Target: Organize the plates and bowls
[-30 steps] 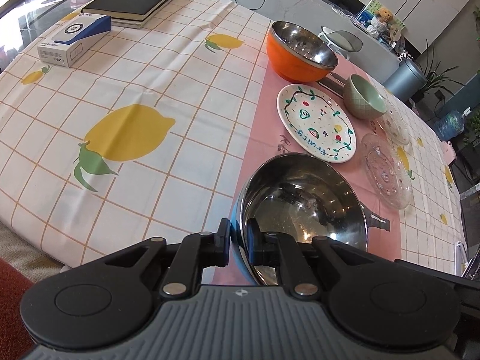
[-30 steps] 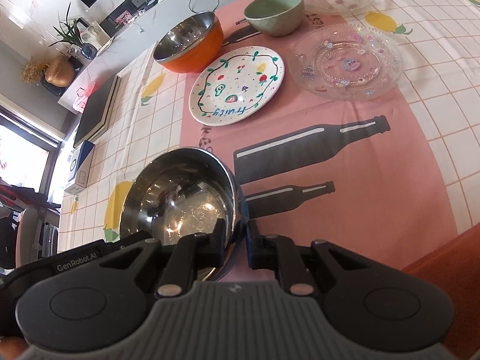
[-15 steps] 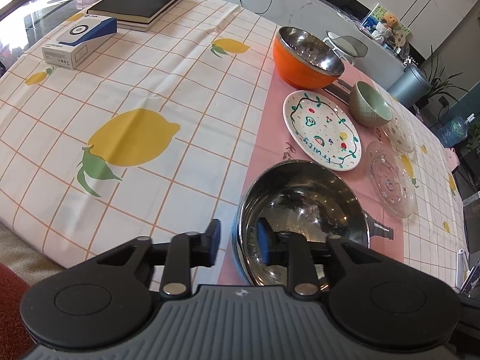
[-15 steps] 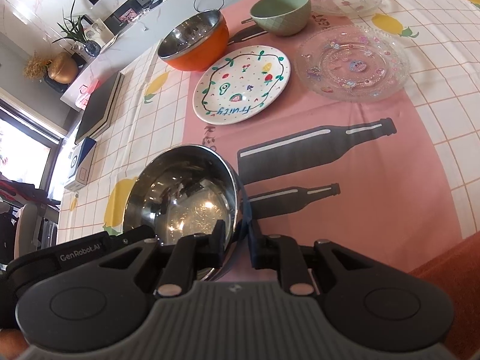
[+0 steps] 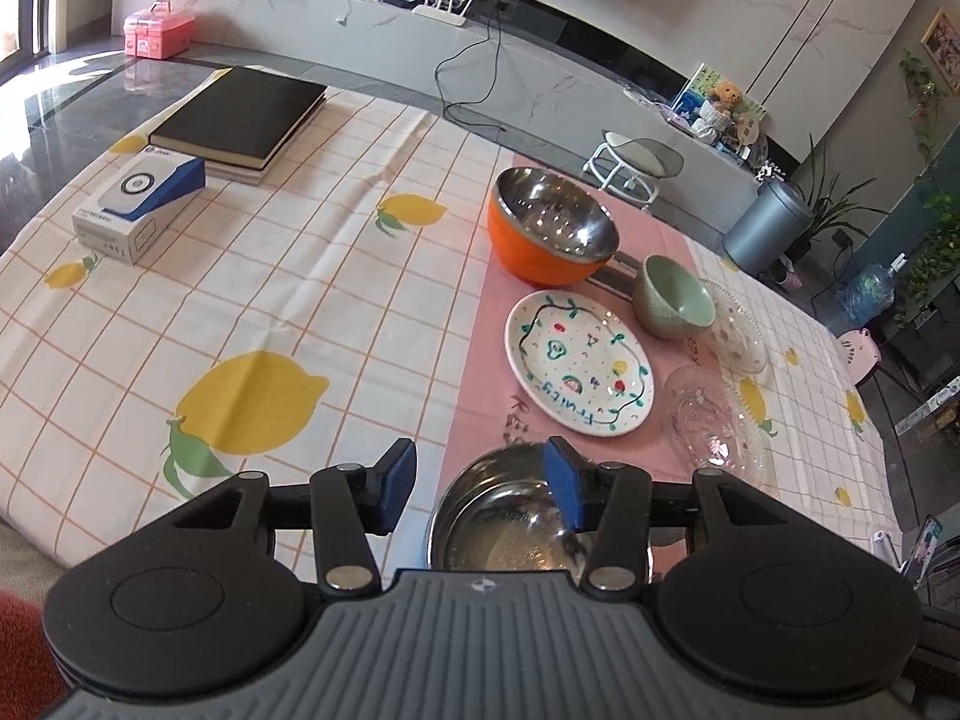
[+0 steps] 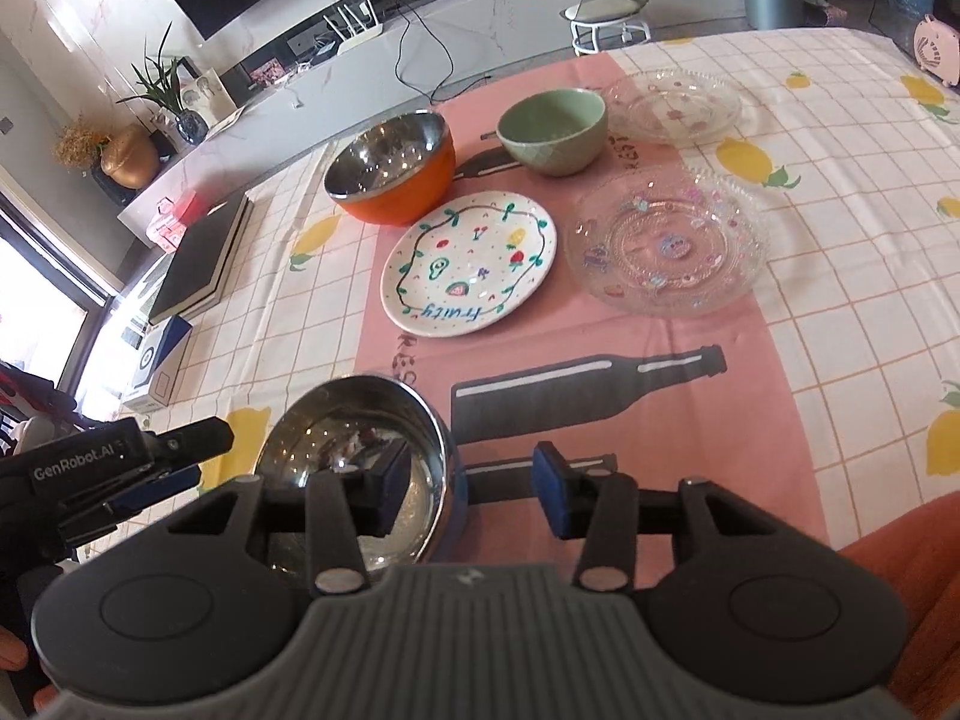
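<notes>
A blue-sided steel bowl (image 5: 510,516) (image 6: 360,462) rests on the pink runner at the table's near edge. My left gripper (image 5: 480,492) is open, its jaws astride the bowl's left rim without touching. My right gripper (image 6: 471,492) is open, its jaws astride the bowl's right rim. Farther back stand an orange steel bowl (image 5: 549,228) (image 6: 393,165), a painted white plate (image 5: 579,363) (image 6: 468,264), a green bowl (image 5: 675,297) (image 6: 552,129) and two clear glass plates (image 5: 717,420) (image 6: 669,246), (image 5: 738,333) (image 6: 675,105).
A black book (image 5: 240,117) and a white-and-blue box (image 5: 138,207) lie at the far left of the lemon-print tablecloth (image 5: 270,312). The left gripper also shows in the right wrist view (image 6: 120,468). A stool (image 5: 633,165) stands beyond the table.
Both grippers have opened and let go of the steel bowl's rim. Both have pulled back and risen a little. The bowl sits on the runner.
</notes>
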`<state>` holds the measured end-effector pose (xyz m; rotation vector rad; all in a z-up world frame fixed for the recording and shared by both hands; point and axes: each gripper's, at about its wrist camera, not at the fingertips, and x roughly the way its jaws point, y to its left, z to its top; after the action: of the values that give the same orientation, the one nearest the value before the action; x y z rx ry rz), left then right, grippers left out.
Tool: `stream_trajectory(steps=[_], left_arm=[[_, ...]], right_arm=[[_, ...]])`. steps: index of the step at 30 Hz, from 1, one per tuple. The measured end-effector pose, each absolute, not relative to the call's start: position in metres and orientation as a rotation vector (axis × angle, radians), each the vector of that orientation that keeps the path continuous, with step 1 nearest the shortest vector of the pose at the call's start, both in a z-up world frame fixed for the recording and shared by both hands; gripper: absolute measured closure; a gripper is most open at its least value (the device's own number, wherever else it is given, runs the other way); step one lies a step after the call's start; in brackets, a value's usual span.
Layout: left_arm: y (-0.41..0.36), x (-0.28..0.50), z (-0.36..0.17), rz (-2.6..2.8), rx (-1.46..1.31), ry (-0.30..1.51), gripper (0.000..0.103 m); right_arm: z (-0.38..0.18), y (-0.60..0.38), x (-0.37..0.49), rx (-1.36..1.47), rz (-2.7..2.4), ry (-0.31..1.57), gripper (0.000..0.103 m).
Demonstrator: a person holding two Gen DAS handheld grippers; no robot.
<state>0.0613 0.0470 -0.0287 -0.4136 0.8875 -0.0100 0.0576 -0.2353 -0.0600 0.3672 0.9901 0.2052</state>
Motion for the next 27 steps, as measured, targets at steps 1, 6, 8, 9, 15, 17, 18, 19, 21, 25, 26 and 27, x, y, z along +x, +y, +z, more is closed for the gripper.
stream_trajectory(steps=[1, 6, 8, 9, 15, 17, 18, 19, 21, 25, 26, 27], left_arm=[[0.048, 0.065, -0.025, -0.020, -0.415, 0.881, 0.047], [0.052, 0.085, -0.014, -0.046, -0.414, 0.862, 0.047], [0.054, 0.095, -0.011, -0.049, -0.410, 0.858, 0.047], [0.054, 0.100, -0.010, -0.053, -0.410, 0.859, 0.048], [0.059, 0.136, -0.008, -0.069, -0.412, 0.861, 0.049], [0.062, 0.151, -0.009, -0.086, -0.420, 0.860, 0.049], [0.064, 0.158, -0.010, -0.095, -0.430, 0.864, 0.049], [0.065, 0.165, -0.012, -0.098, -0.434, 0.871, 0.049], [0.066, 0.180, -0.016, -0.106, -0.421, 0.876, 0.050], [0.066, 0.209, -0.028, -0.130, -0.415, 0.896, 0.050], [0.067, 0.216, -0.031, -0.130, -0.417, 0.898, 0.050], [0.068, 0.223, -0.034, -0.127, -0.419, 0.900, 0.050]], right_arm=[[-0.057, -0.238, 0.060, 0.370, 0.200, 0.983, 0.058], [-0.042, -0.249, 0.076, 0.371, 0.189, 0.951, 0.058], [-0.038, -0.250, 0.085, 0.359, 0.190, 0.941, 0.058], [-0.036, -0.249, 0.089, 0.353, 0.193, 0.937, 0.058], [-0.027, -0.245, 0.124, 0.346, 0.217, 0.942, 0.058], [-0.025, -0.241, 0.139, 0.326, 0.222, 0.946, 0.058], [-0.024, -0.238, 0.146, 0.312, 0.224, 0.946, 0.058], [-0.023, -0.235, 0.153, 0.299, 0.225, 0.949, 0.058], [-0.023, -0.230, 0.170, 0.283, 0.231, 0.959, 0.058], [-0.027, -0.220, 0.205, 0.286, 0.245, 0.985, 0.058], [-0.028, -0.217, 0.215, 0.289, 0.247, 0.991, 0.058], [-0.029, -0.214, 0.224, 0.288, 0.247, 0.994, 0.058]])
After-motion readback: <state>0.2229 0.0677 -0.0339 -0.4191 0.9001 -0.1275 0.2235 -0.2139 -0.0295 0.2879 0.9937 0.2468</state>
